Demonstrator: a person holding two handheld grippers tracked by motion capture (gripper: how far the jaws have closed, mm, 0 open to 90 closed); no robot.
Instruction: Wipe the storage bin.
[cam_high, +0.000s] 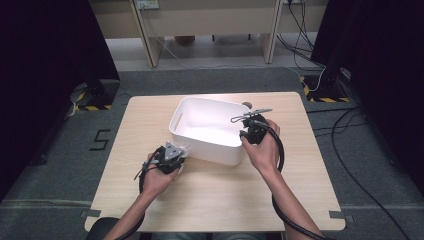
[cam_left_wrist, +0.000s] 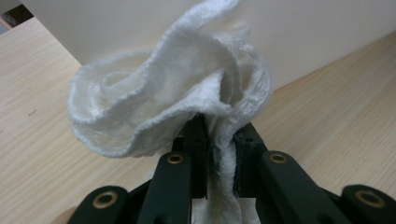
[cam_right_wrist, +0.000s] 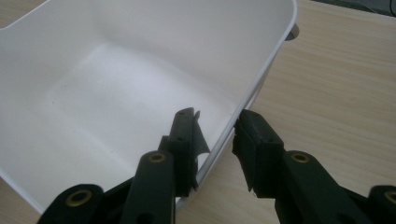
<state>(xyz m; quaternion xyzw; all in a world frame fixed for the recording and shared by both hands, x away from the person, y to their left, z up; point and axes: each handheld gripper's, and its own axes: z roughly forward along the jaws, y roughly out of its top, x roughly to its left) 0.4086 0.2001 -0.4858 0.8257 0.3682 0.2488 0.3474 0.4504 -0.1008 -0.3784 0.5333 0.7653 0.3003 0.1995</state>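
Left gripper (cam_left_wrist: 219, 140) is clenched on a white cloth (cam_left_wrist: 173, 98): both jaws pinch a gathered fold between them, and the rest of the fabric blooms above the tips in loose ruffles. Right gripper (cam_right_wrist: 217, 133) straddles the right wall of the white bin (cam_right_wrist: 116, 84), one jaw inside and one outside. Whether the pads press the rim cannot be told from the right gripper view; a small gap appears on the outer side.

Key relation: in the high view the left gripper (cam_high: 171, 157) sits just outside the near left corner of the bin (cam_high: 200, 145), with the cloth (cam_high: 182, 150) close against the near wall. The bin opening lies up and to the far right of the cloth. The bin's long axis runs roughly left to right across the table (cam_high: 150, 120), skewed slightly. The left hand is the nearer one to the cloth and already holds it; the right gripper (cam_high: 252, 131) is at the opposite, right end of the bin, placed to steady it.

Judgement: the coming move calls for the cloth to be lifted over the near rim and carried in above the bin floor.

Cloth: white, thick, towel-like weave, crumpled, soft; likely to droop and drag on the rim. Bin: smooth white plastic, empty, with a handle slot in its left wall.
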